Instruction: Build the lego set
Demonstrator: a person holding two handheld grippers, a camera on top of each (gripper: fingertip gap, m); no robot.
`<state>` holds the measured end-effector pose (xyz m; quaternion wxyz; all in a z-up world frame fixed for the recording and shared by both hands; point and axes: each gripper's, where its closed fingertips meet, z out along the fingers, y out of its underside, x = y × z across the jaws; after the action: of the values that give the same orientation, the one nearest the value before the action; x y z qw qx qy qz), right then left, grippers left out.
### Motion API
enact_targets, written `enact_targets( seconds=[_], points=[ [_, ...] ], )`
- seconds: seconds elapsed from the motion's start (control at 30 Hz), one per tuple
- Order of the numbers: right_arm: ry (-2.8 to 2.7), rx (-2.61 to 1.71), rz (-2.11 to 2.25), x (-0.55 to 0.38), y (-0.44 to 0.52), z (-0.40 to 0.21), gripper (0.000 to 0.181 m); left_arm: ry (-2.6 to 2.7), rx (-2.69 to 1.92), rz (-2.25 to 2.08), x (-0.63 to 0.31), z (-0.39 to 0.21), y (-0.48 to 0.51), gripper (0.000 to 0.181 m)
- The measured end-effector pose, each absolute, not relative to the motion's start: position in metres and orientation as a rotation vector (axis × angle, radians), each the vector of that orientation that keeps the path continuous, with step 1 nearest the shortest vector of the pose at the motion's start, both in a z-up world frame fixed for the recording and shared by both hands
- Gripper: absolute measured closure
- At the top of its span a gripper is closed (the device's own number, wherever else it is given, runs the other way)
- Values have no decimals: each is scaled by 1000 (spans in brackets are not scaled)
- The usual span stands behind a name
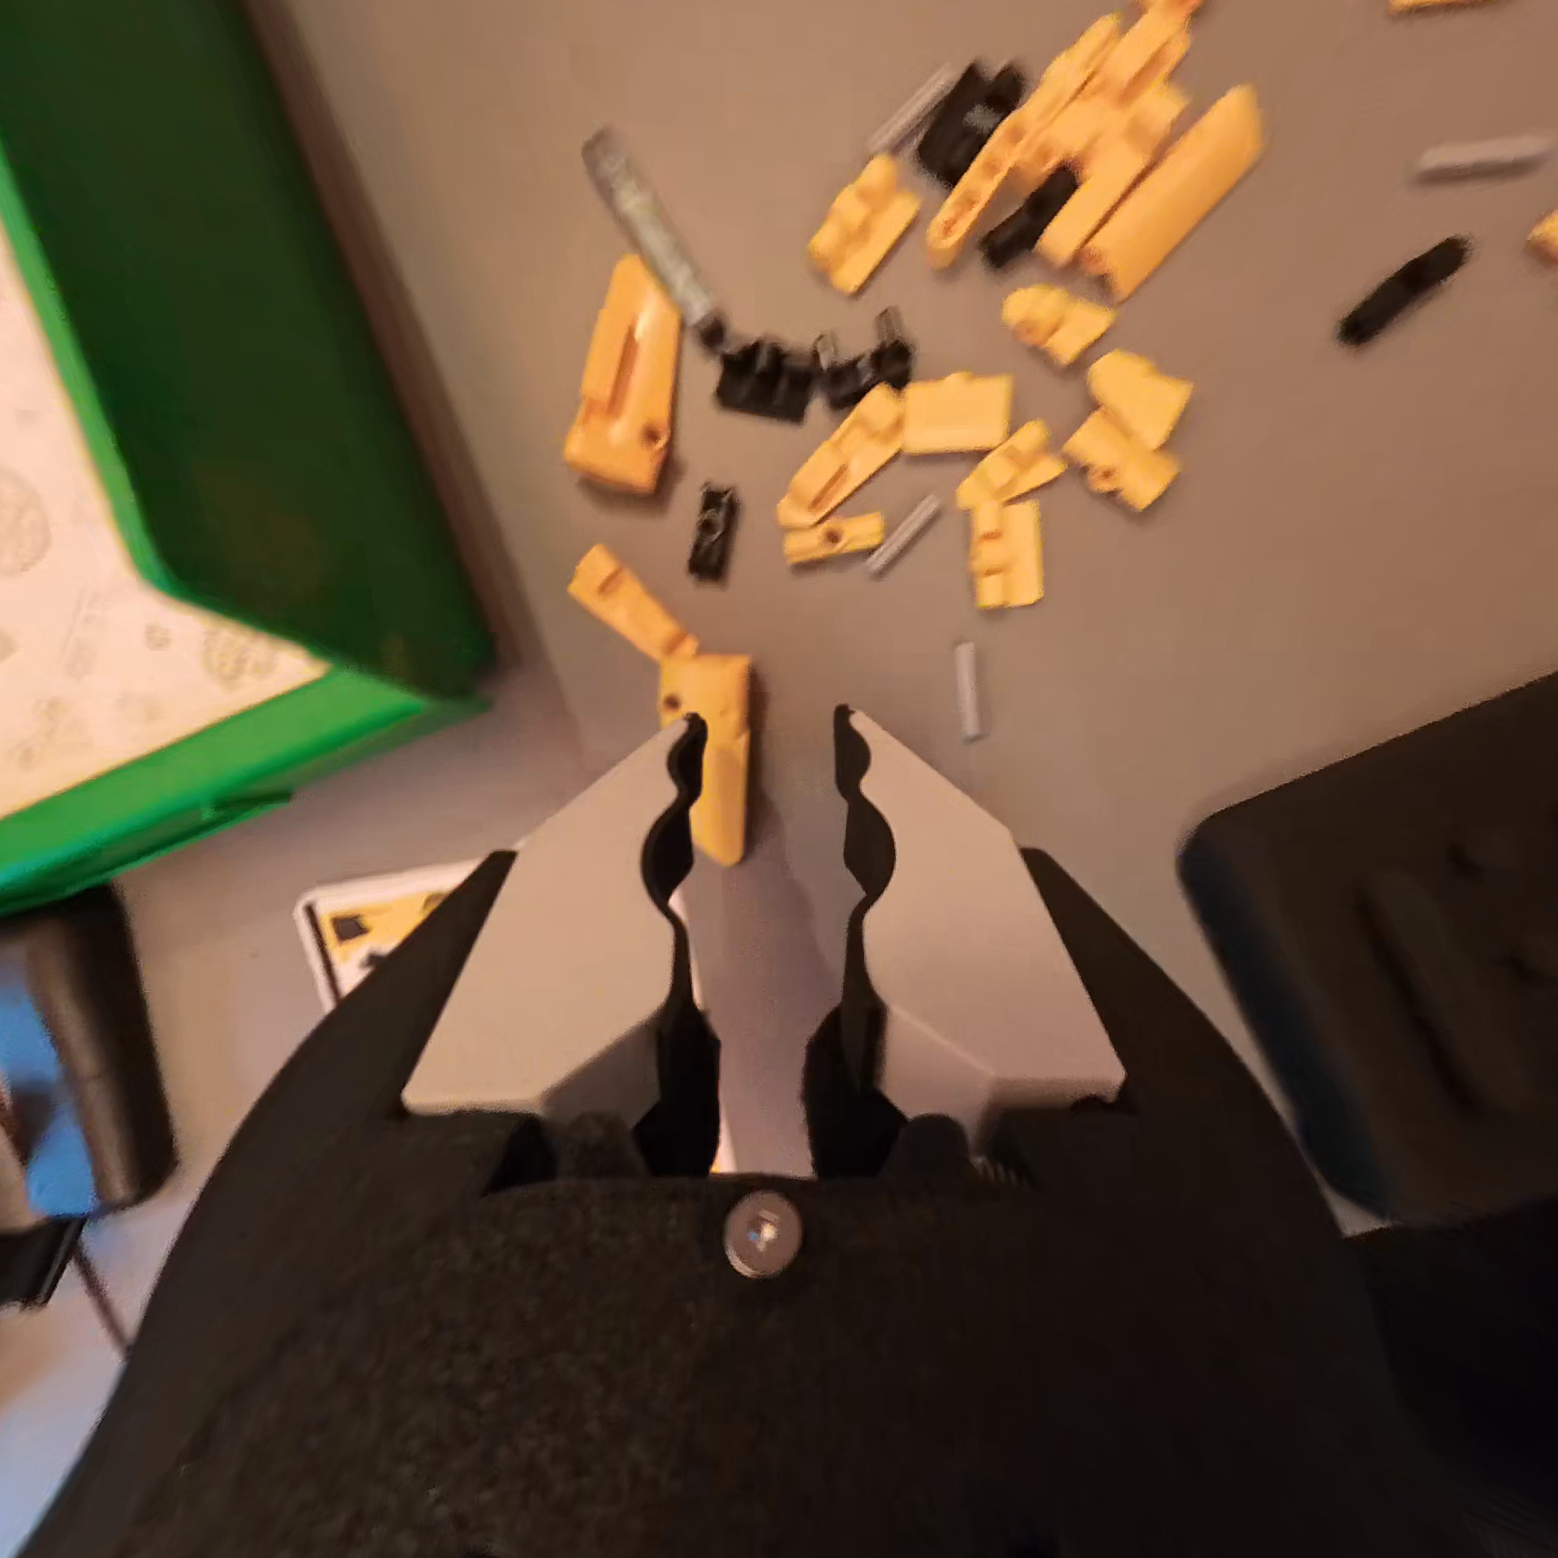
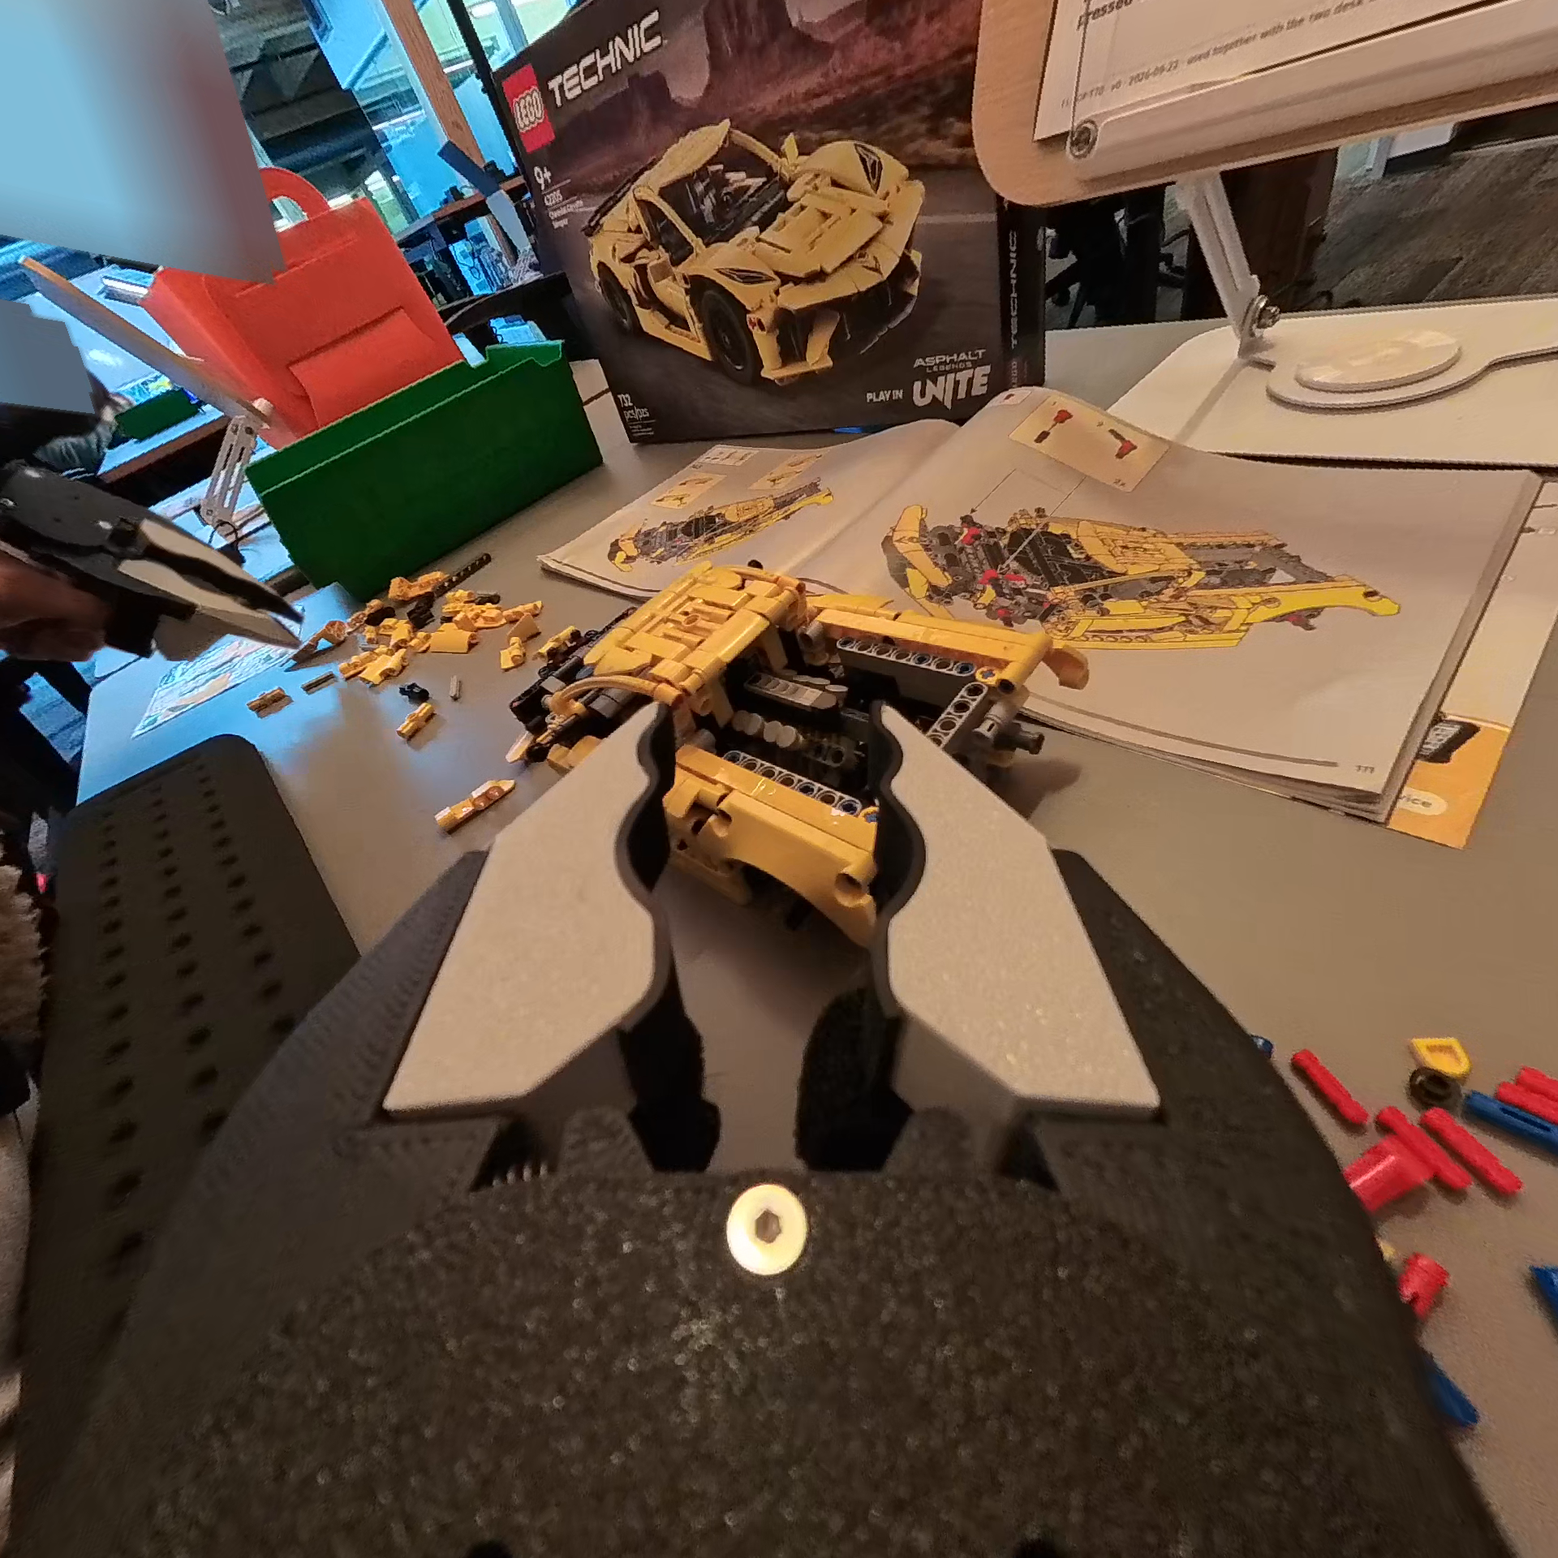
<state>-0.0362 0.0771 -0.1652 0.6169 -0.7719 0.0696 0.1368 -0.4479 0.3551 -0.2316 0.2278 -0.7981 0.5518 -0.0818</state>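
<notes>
1. Left gripper (image 1: 767, 717) hangs over the grey table (image 1: 1265, 590), jaws partly open and empty.
2. A yellow panel piece (image 1: 717, 759) lies just beneath the tips, nearer the left finger, its long axis roughly in line with the fingers.
3. Right gripper (image 2: 767, 717), open and empty, faces the half-built yellow car (image 2: 784, 674), well apart from the loose piece.
4. Judged nearer: the left.
</notes>
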Motion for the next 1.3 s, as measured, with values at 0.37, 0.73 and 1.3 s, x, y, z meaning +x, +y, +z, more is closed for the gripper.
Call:
enact_targets(
  seconds=[0.37,0.73,1.3],
  points=[
    [155,-1768,315,-37,76,-163,137,1741,-1857,-484,-301,-227,341,151],
    [185,-1738,327,-31,73,-159,137,2161,-1763,-428,-279,-249,335,160],
    [185,-1736,330,-31,74,-159,137,1759,-1662,-868,-235,-150,286,175]
  ],
)
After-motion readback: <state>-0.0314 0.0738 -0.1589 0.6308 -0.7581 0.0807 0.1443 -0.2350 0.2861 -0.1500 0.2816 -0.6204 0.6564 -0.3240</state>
